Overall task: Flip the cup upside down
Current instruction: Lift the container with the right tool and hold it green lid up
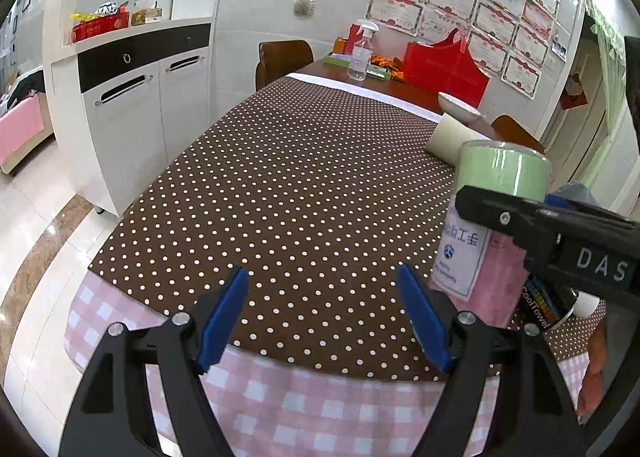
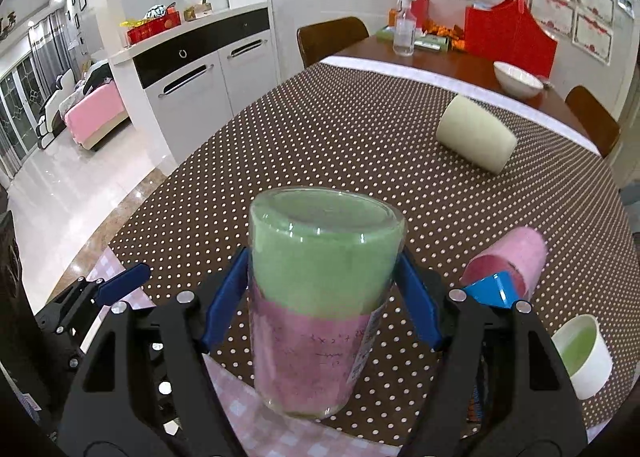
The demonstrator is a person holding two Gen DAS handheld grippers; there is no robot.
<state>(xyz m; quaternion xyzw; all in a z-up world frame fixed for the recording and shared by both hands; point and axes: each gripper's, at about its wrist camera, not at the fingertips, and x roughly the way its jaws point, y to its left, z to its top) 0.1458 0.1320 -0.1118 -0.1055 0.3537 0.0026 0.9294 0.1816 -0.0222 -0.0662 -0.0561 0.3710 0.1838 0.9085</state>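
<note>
Dotted tablecloth beneath right claw gripping "CoolTowel"-labelled cup.

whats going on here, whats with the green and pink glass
A person is working with two handheld grippers at a table with a polka-dot cloth. The right gripper has its jaws closed on the sides of a clear glass cup with green and pink inside, its thick base facing up. The left gripper is open and holds nothing. A cream cup and a pink cup lie on their sides nearby.
</note>
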